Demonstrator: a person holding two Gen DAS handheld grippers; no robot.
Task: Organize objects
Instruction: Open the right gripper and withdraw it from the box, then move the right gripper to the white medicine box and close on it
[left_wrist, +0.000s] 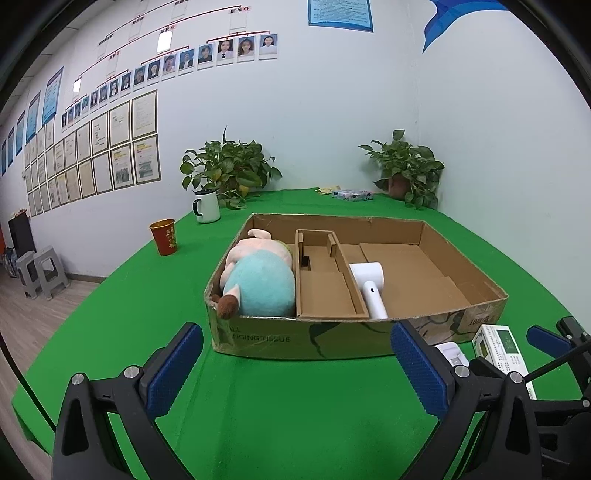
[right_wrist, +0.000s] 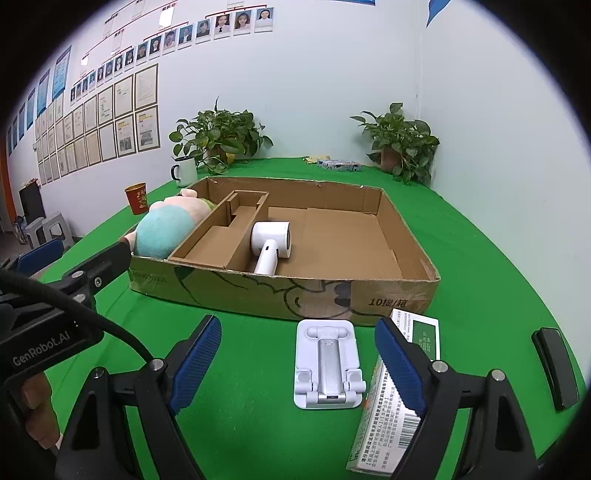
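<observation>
This is an office, likely a company meeting or staff room. The white wall (left_wrist: 295, 110) carries an organisation chart of staff portrait photos (left_wrist: 236, 50) linked by lines, rows of framed certificates (left_wrist: 122, 147) and blue notice boards (left_wrist: 340, 14). A tabletop (left_wrist: 147, 295) under green cloth stands in the corner with two potted plants (left_wrist: 229, 166), a mug (left_wrist: 206, 206) and grey plastic stools (left_wrist: 40, 269) on wood-look flooring.

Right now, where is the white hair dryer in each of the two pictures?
Left wrist view: the white hair dryer lies in the cardboard box, right of centre, against the inner divider.
Right wrist view: the hair dryer lies in the box near the picture's middle, right of the divider.
Shared landmark: the plush toy at the box's left end.
</observation>
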